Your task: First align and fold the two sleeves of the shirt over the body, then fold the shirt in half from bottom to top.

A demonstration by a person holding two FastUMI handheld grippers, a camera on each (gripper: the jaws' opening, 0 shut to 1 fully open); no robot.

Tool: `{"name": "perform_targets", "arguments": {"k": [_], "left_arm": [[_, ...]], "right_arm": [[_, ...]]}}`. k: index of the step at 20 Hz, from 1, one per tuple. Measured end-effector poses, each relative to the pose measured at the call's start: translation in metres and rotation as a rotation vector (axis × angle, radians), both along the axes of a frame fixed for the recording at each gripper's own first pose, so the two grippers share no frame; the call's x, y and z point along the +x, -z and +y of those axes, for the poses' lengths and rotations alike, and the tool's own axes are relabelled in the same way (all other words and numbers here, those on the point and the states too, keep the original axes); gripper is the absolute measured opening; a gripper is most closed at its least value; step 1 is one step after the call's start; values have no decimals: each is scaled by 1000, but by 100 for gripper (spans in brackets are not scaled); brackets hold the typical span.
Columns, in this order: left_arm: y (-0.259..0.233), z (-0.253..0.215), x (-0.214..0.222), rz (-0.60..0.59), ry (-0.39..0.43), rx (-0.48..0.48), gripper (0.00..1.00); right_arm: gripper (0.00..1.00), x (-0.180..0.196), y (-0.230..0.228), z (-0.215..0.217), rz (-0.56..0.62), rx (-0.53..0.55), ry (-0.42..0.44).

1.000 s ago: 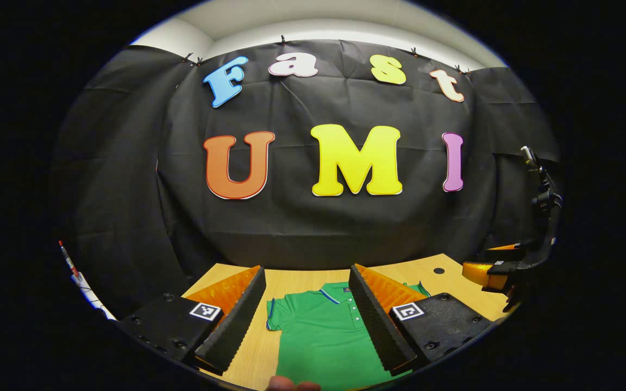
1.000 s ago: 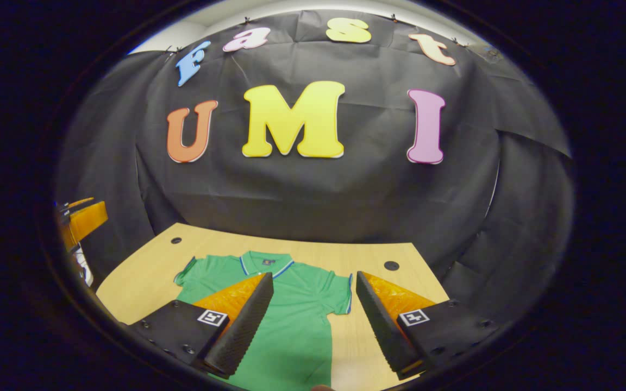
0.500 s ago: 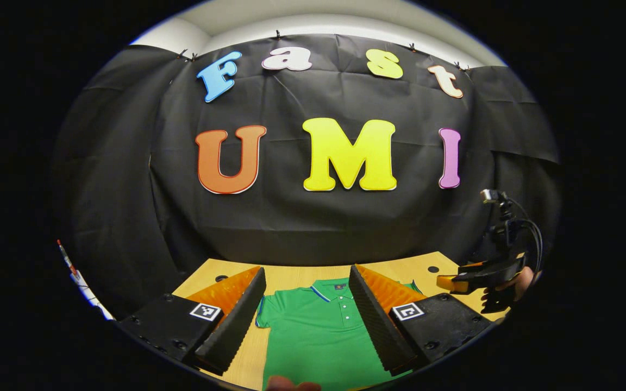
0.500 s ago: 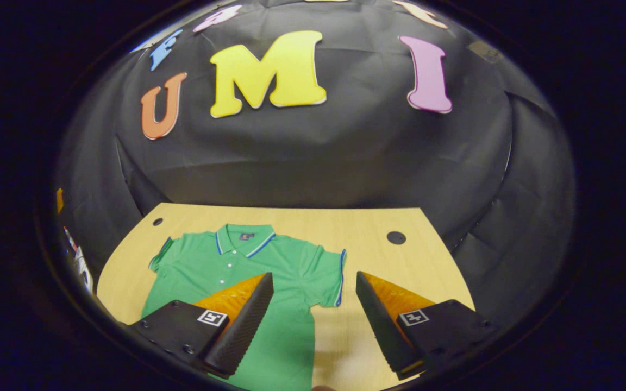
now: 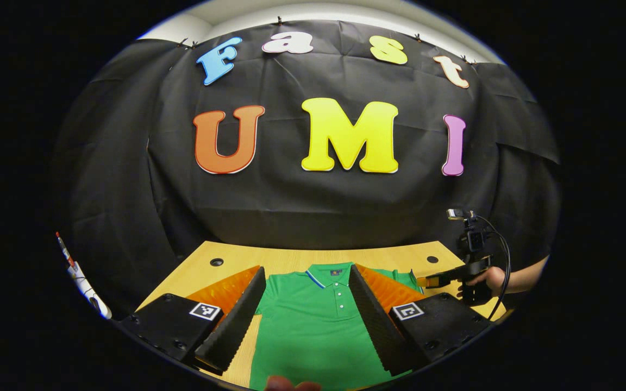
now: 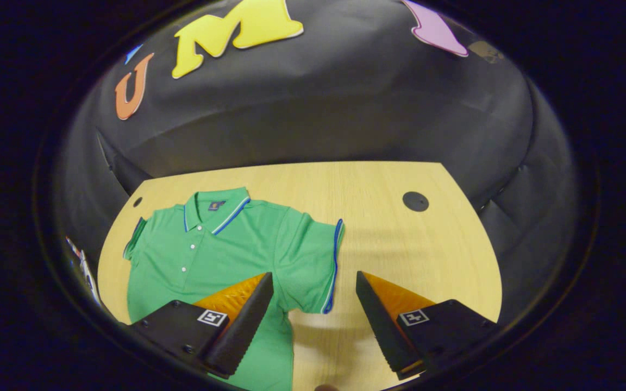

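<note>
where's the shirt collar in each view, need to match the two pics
Left gripper view: the collar sits low centre, between this gripper's two fingers, at the far end of the green shirt.
Right gripper view: the collar lies left of centre, above the left finger.
Shared landmark: the dark round hole in the table, at and at, off the collar's right in both.

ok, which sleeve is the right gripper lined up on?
The right gripper is open over the sleeve with the blue-trimmed cuff on its side of the green polo shirt; the other sleeve lies at the far edge.
</note>
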State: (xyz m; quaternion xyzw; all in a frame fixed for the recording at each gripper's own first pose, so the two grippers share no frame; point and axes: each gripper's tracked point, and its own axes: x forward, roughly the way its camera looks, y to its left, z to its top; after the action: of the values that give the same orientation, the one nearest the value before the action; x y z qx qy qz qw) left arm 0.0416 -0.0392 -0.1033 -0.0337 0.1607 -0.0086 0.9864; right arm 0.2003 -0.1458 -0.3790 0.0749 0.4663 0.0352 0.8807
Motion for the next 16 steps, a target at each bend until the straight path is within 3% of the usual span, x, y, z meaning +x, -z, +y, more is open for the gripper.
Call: {"name": "perform_targets", "arguments": {"k": [4,5,6,9,10,11,12,13,15,16], "left_arm": [[16,-1,-1,46,-6,7,99],[19,-2,0,54,-7,7,99],[25,-2,-1,68,-9,9,99],[35,-3,-3,104,-14,9,99],[37,-2,-4,112,-17,11,99],[38,-2,-4,115,-19,15,99],[38,-1,-4,118,-21,20,99],[39,1,-6,121,-24,23,99],[42,1,-9,133,-31,19,99],[43,3,-10,137,-35,15,99]], "right_arm": [[98,14,35,-7,87,30,61],[92,17,41,-7,94,33,67],[95,19,45,-6,98,36,70],[85,26,55,-4,105,35,72],[77,27,59,-2,115,35,72],[57,32,58,-2,101,33,73],[49,34,60,-2,106,20,68],[55,36,55,-10,103,-15,68],[7,38,59,-7,112,2,93],[7,39,61,-8,97,4,88]]}}
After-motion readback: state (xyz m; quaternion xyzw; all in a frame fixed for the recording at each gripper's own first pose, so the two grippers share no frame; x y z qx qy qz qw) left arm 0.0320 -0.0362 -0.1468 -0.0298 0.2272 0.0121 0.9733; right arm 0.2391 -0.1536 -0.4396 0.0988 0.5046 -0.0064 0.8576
